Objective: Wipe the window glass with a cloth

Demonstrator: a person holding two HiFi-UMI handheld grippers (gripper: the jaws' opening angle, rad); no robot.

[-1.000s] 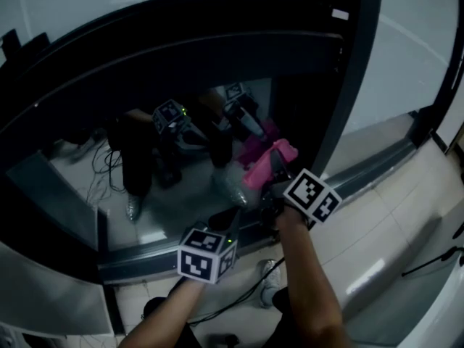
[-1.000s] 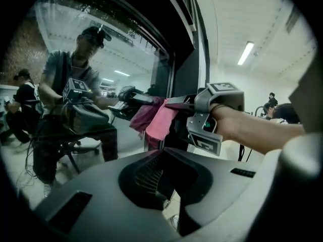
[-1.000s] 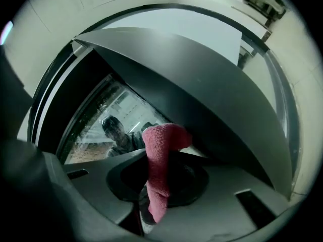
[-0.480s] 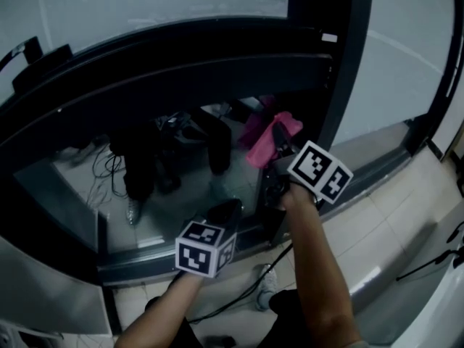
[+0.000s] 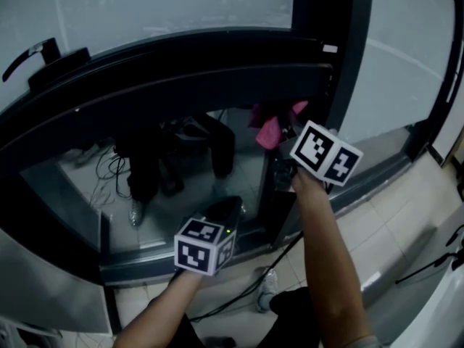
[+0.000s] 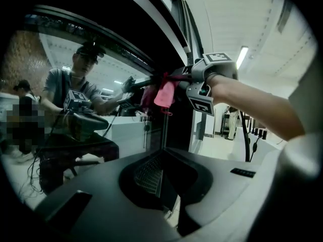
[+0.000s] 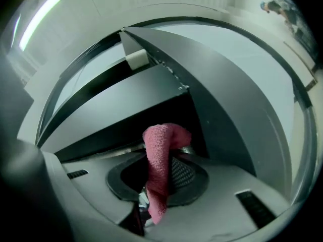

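Jaws of the left gripper [image 5: 223, 212] sit closed on nothing, low before the sill, while higher and farther off the right gripper [image 5: 281, 138] clamps the pink cloth [image 5: 267, 132] at the upper right corner of the window glass [image 5: 181, 187], under the dark frame bar [image 5: 181, 71].

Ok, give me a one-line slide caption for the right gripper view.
Right gripper, shut on a pink cloth, in front of the dark window frame.
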